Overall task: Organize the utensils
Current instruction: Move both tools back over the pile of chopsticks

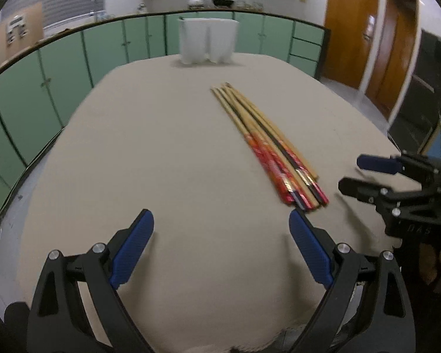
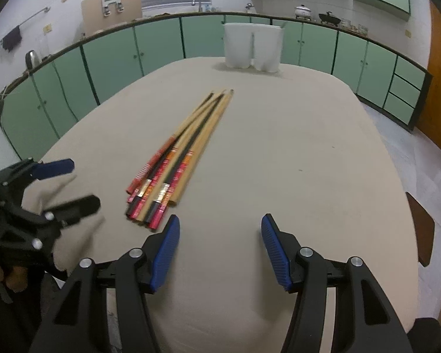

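A bundle of several wooden chopsticks [image 1: 267,144] with red and black handle ends lies on the beige table [image 1: 161,147], thin tips pointing away; it also shows in the right wrist view [image 2: 179,153]. A white two-compartment utensil holder [image 1: 208,40] stands upright at the table's far edge, also in the right wrist view [image 2: 252,48]. My left gripper [image 1: 220,229] is open and empty, just short and left of the handle ends. My right gripper [image 2: 220,232] is open and empty, just right of the handle ends; it appears in the left wrist view [image 1: 355,173] too.
The left gripper shows at the left of the right wrist view [image 2: 73,182]. Green cabinets [image 2: 161,47] run behind the table under a counter with pots. Wooden doors [image 1: 350,29] are at the right. A brown chair [image 2: 423,229] sits by the table's right edge.
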